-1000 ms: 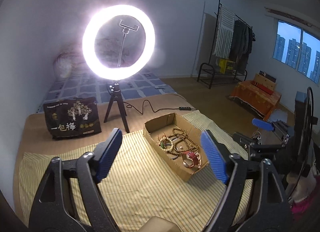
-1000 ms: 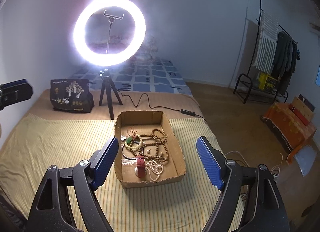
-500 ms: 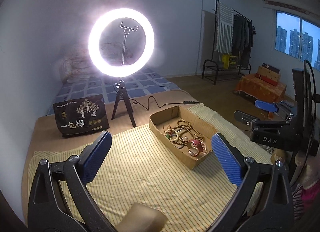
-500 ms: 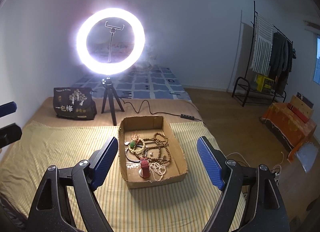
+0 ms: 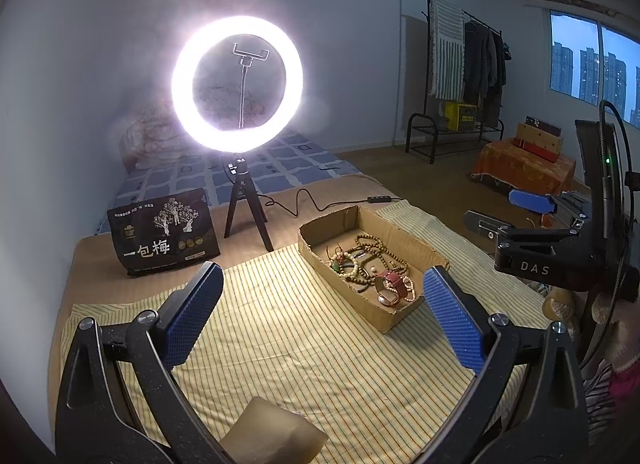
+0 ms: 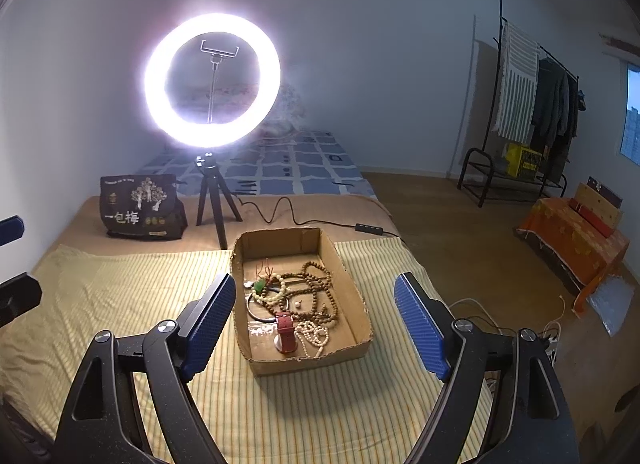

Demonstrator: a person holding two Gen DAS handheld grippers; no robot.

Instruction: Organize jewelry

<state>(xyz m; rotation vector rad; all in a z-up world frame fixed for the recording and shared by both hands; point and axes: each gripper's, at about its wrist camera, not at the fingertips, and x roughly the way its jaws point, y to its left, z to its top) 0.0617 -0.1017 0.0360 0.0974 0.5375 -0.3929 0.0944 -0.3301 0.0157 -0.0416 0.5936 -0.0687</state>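
One cardboard box (image 6: 304, 360), one red watch (image 6: 285, 330), two tongs (image 5: 320, 316) (image 6: 314, 322) gaping empty.

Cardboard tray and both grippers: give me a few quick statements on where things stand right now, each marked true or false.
1. The jewelry all lies inside the cardboard tray. True.
2. The right gripper is clamped on the red-strapped watch. False: its jaws stand open and empty, above the tray.
3. The left gripper holds a bead necklace. False: it is open with nothing between the pads, over the striped cloth.
4. The ring light is lit and stands on a tripod behind the tray. True.
5. The tray sits on the bare wooden floor. False: it rests on the striped cloth.
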